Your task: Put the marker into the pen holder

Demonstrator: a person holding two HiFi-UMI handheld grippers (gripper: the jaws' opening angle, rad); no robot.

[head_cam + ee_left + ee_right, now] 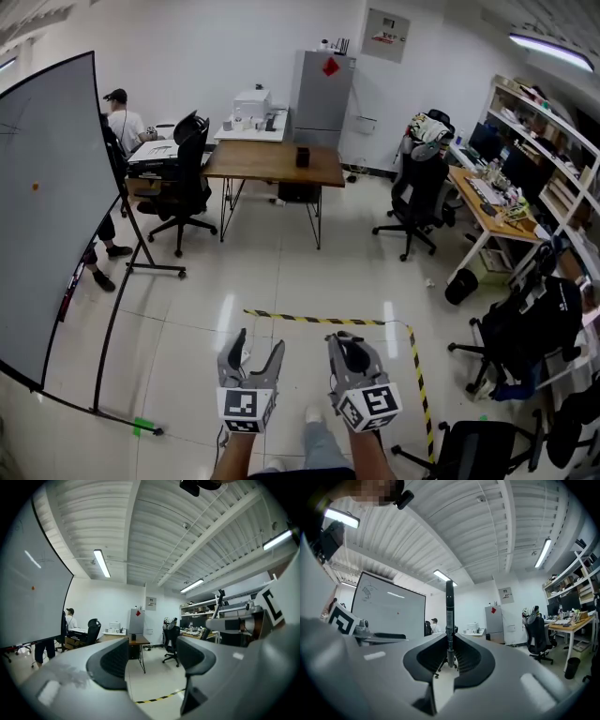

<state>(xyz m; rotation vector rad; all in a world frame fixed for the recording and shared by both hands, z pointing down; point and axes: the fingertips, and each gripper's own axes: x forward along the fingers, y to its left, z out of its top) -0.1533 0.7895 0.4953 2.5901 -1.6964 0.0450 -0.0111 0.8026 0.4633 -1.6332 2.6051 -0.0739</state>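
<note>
Between right tongs [450,662], marker [449,609] upright, axis vertical

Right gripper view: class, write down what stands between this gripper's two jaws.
A dark marker stands upright, pinched between the jaws of the right gripper, which are shut on it. The right gripper view shows this plainly.

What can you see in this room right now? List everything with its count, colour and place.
marker: one, black, upright in the right tongs
whiteboard: one, white, on a stand at the left
table: one, wooden, far middle of the room
small box: one, black, on that table; too small to identify
tall cabinet: one, grey, against the far wall
office chairs: at least three, black, at the left and right
floor tape: one strip, yellow and black, ahead of the tongs
seated person: one, white shirt, far left
left tongs: one, grey, open, empty
right tongs: one, grey, shut on the marker
</note>
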